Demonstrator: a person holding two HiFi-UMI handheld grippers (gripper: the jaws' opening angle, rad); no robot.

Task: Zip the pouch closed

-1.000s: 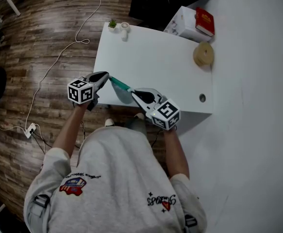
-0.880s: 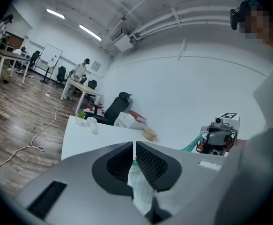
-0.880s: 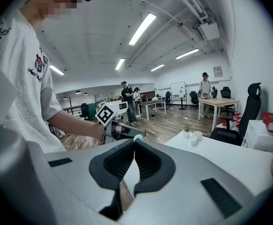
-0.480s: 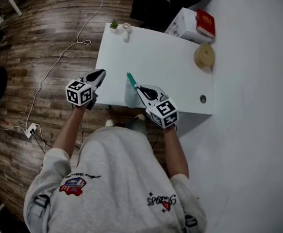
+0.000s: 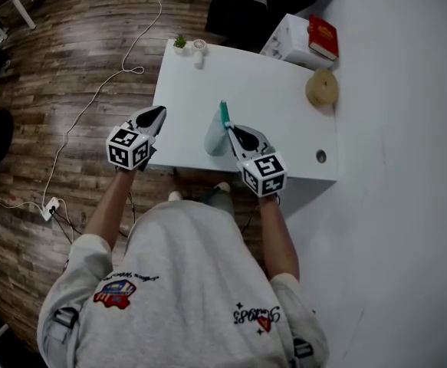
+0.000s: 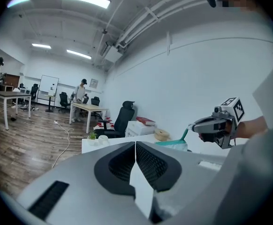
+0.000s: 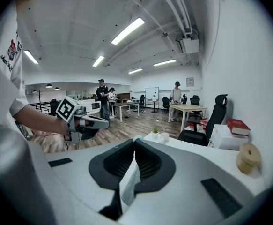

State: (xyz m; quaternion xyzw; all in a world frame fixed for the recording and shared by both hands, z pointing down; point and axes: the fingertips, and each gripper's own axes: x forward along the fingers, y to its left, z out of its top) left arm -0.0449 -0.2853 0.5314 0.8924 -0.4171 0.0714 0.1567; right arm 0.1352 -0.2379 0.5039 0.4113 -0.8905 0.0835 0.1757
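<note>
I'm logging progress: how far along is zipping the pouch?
Done: unclear; whether the pouch is zipped is too small to tell. In hand: right gripper shut on it above the table; left gripper shut, empty, apart. Left: probably checking the closure and setting it down.

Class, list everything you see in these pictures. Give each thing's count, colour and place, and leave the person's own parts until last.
Rectangular white table: one, white, centre, on the brown wooden floor.
Soft grey pouch with a teal zip edge: one, grey and teal, held over the table's near edge.
Small green potted plant: one, green, table's far left corner.
Small white container: one, white, beside the plant.
Round tan roll: one, tan, table's far right edge.
White box: one, white, beyond the table.
Red book: one, red, on the box.
Black office chair: one, black, behind the table.
Left gripper: one, black and grey, shut, empty, left of the pouch.
Right gripper: one, black and grey, shut on the pouch.
</note>
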